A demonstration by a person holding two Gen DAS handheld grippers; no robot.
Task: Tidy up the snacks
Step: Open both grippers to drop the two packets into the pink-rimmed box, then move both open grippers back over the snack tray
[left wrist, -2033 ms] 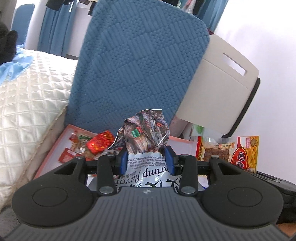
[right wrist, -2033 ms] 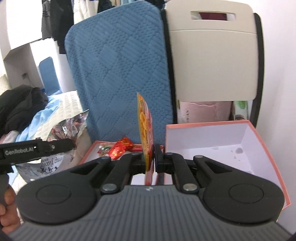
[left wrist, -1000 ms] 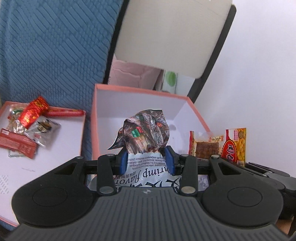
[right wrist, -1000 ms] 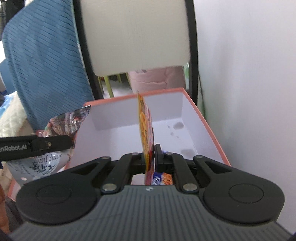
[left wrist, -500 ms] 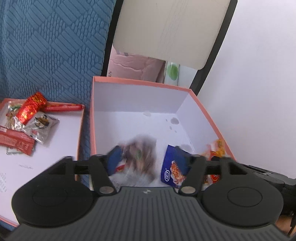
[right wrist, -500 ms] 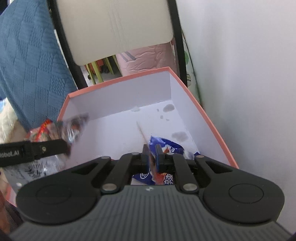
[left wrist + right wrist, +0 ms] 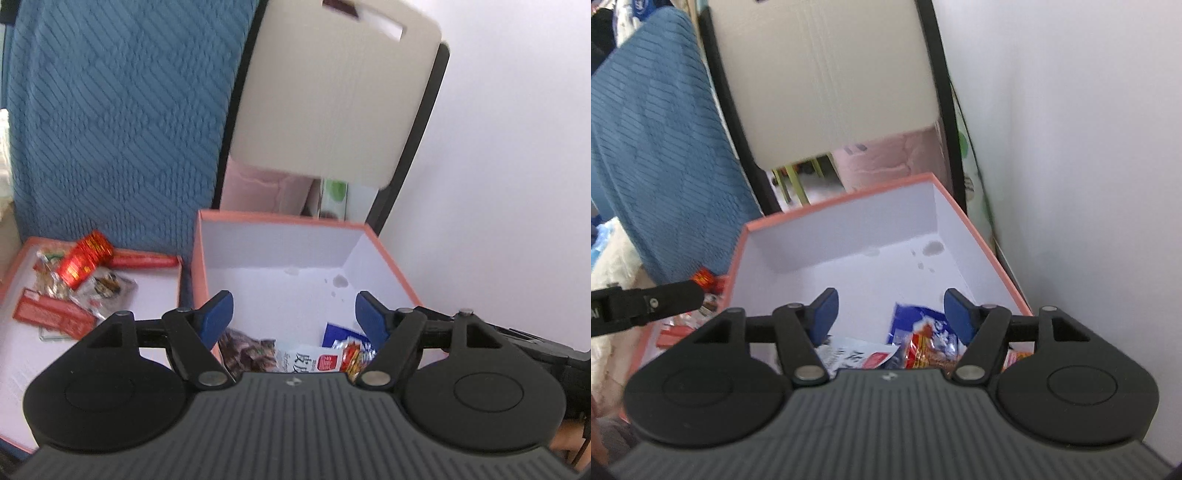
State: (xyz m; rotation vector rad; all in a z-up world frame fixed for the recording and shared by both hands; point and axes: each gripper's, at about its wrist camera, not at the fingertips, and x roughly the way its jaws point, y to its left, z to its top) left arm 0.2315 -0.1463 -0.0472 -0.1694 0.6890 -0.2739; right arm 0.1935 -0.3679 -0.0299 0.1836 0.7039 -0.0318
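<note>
A salmon-rimmed white box (image 7: pixel 280 218) (image 7: pixel 846 201) stands by the wall. Snack packets lie on its near floor: a dark shrimp-flavour bag (image 7: pixel 247 350), a white packet (image 7: pixel 310 360) (image 7: pixel 857 356), a blue packet (image 7: pixel 341 332) (image 7: pixel 916 319) and an orange-red one (image 7: pixel 354 356) (image 7: pixel 923 350). My left gripper (image 7: pixel 295 314) is open and empty above the box's near edge. My right gripper (image 7: pixel 888 310) is open and empty above the same packets. The left gripper's side also shows in the right wrist view (image 7: pixel 646 301).
The box lid (image 7: pixel 22 373) lies to the left, holding several red and silver snack packets (image 7: pixel 85 260) and a red stick (image 7: pixel 144 261). A blue quilted cushion (image 7: pixel 118 110) and a beige folding chair (image 7: pixel 332 96) stand behind. A white wall (image 7: pixel 1071 184) is close on the right.
Both grippers moved over the box and opened. The shrimp bag dropped from the left gripper and the orange packet from the right; both now lie in the box.
</note>
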